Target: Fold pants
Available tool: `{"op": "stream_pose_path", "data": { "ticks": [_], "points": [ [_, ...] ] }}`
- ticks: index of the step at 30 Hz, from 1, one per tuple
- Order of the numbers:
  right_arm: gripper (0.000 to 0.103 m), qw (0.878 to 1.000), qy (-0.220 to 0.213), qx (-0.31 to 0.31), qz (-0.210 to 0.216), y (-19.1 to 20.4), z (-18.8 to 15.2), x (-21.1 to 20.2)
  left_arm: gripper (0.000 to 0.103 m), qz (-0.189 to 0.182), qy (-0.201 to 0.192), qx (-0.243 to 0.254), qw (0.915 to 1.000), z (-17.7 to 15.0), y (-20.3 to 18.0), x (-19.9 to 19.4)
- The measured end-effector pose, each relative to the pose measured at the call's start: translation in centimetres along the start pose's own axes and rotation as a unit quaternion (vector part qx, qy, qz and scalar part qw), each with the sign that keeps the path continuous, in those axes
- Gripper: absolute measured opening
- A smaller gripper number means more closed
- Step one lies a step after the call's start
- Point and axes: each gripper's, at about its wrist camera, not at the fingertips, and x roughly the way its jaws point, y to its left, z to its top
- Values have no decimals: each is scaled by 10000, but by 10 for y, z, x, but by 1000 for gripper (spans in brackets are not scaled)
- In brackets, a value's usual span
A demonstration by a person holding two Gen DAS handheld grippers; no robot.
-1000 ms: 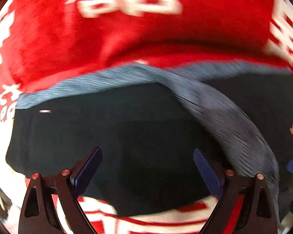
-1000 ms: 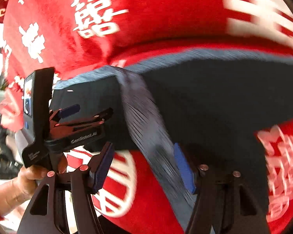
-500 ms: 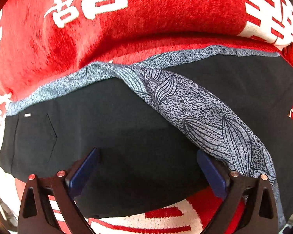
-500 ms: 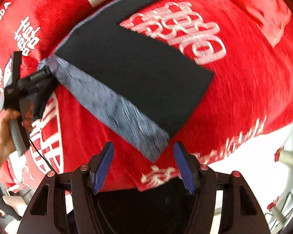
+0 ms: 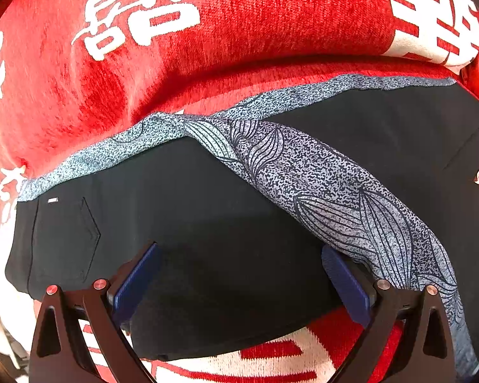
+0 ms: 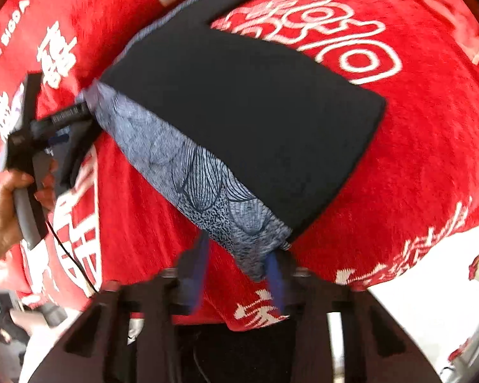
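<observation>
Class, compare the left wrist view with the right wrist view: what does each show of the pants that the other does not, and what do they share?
Left wrist view only: the back pocket with its small label. Right wrist view only: the leg's end, its patterned corner between the fingers of the right gripper, and the hand gripping a handle. Both: the open left gripper, and black pants with a grey patterned stripe on a red blanket with white characters.

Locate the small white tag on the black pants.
In the left wrist view, the white tag sits at far left on the black pants, just below the grey patterned waistband, above the pocket.
</observation>
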Motion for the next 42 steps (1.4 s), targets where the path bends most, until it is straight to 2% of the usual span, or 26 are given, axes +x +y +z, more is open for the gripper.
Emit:
{"op": "stream_pose_path", "data": {
  "ticks": [3,6,9,13,17,21,24,26,27,28,29,30,33,34,38,42],
  "points": [
    [3,9993,-139,-284,183,5,14,-27,101,-155,230,-106,9996,3,7,-9],
    [3,9978,-312,-394,443,5,42,-64,101,-788,313,-180,9962,-2,11,-30],
    [3,9960,-385,-307,740,-1,63,-88,101,-1689,652,-294,9830,-12,9,-47],
    [3,9937,-380,-418,965,0,83,-111,101,-2642,1235,-630,9545,-28,-8,-49],
    [3,9917,-259,-616,1100,7,88,-116,101,-2948,1714,-632,9379,-36,-41,-38],
    [3,9901,-156,-736,1188,11,94,-120,101,-3292,1853,-608,9239,-32,-70,-36],
    [3,9891,-89,-754,1261,10,99,-119,100,-3457,1851,-653,9176,-29,-81,-35],
    [3,9886,-46,-784,1287,9,103,-120,79,-3533,1831,-699,9147,-25,-85,-35],
    [3,9883,-40,-804,1298,9,105,-122,50,-3634,1906,-742,9089,-23,-87,-33],
    [3,9880,-24,-827,1302,9,108,-123,35,-3707,2007,-806,9032,-22,-89,-30],
    [3,9880,-22,-842,1295,9,110,-125,28,-3740,1989,-861,9018,-20,-90,-30],
    [3,9882,-14,-880,1254,9,115,-127,18,-3703,1891,-845,9056,-17,-90,-33],
    [3,9891,-91,-1040,1040,8,132,-136,17,-3493,1474,-642,9231,4,-92,-62],
    [3,9888,-166,-1086,1013,7,144,-142,17,-3456,1343,-609,9267,13,-93,-69],
    [3,9874,-435,-1200,935,0,198,-158,17,-3378,918,-552,9351,54,-98,-88],
    [3,9864,-625,-1230,889,-5,256,-157,17,-3230,592,-414,9436,104,-117,-81]
  ]
}}
